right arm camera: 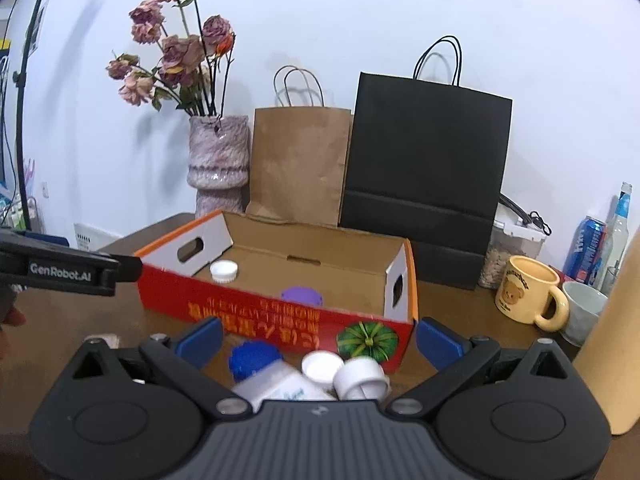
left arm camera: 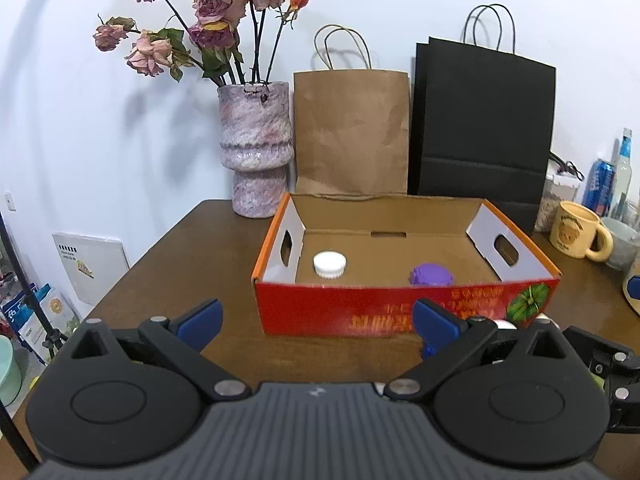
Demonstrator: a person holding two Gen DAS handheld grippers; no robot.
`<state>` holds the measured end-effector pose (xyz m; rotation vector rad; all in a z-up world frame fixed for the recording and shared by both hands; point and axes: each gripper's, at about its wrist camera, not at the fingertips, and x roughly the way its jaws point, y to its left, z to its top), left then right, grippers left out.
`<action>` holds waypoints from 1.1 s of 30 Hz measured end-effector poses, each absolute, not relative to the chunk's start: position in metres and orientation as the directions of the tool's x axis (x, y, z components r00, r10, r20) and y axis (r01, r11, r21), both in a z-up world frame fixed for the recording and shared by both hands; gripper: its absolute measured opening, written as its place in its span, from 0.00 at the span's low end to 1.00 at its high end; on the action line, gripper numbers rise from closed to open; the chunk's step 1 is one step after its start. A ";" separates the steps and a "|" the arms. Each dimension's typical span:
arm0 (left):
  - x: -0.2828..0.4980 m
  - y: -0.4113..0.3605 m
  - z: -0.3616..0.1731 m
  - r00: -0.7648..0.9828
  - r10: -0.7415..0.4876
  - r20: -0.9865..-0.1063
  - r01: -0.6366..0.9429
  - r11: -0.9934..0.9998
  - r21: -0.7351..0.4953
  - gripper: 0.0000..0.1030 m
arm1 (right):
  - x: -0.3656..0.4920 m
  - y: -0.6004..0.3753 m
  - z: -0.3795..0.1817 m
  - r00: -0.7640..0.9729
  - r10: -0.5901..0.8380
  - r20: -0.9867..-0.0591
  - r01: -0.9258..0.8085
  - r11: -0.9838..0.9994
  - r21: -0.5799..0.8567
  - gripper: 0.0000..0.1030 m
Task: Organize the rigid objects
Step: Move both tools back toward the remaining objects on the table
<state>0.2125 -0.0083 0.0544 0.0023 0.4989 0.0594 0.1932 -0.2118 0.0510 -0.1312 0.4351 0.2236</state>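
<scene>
Right tongs (right arm camera: 318, 340), spread and empty, are hovering nearest the bottles (right arm camera: 280, 384) lying just before the box (right arm camera: 276, 312); left tongs (left arm camera: 318, 324) are also gaping.

a: what colour is the box (left arm camera: 384, 312)?
b: red outside with orange print and a green pumpkin picture (right arm camera: 367, 339); plain brown card inside, orange rim, white end flaps.
a: and the caps inside?
b: one white cap (left arm camera: 329, 265), one purple cap (left arm camera: 431, 275).
a: the background?
b: a mottled pink and purple vase (left arm camera: 256, 148) of faded pink roses (left arm camera: 208, 20), a brown bag (left arm camera: 352, 132), a black bag (left arm camera: 482, 136), and a yellow mug (left arm camera: 580, 230) with a bear print. the table (left arm camera: 192, 264) is dark brown.
</scene>
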 end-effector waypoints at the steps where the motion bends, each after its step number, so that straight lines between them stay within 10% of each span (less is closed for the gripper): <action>1: 0.209 -0.009 0.053 0.876 0.056 -0.479 -0.054 0.998 0.019 1.00 | 0.190 -0.213 0.049 0.881 0.185 -0.436 -0.243 0.967 -0.081 1.00; 33: 0.164 -0.014 -0.001 0.835 0.043 -0.549 -0.017 0.998 0.053 1.00 | 0.149 -0.216 0.000 0.820 0.218 -0.529 -0.301 0.951 -0.075 1.00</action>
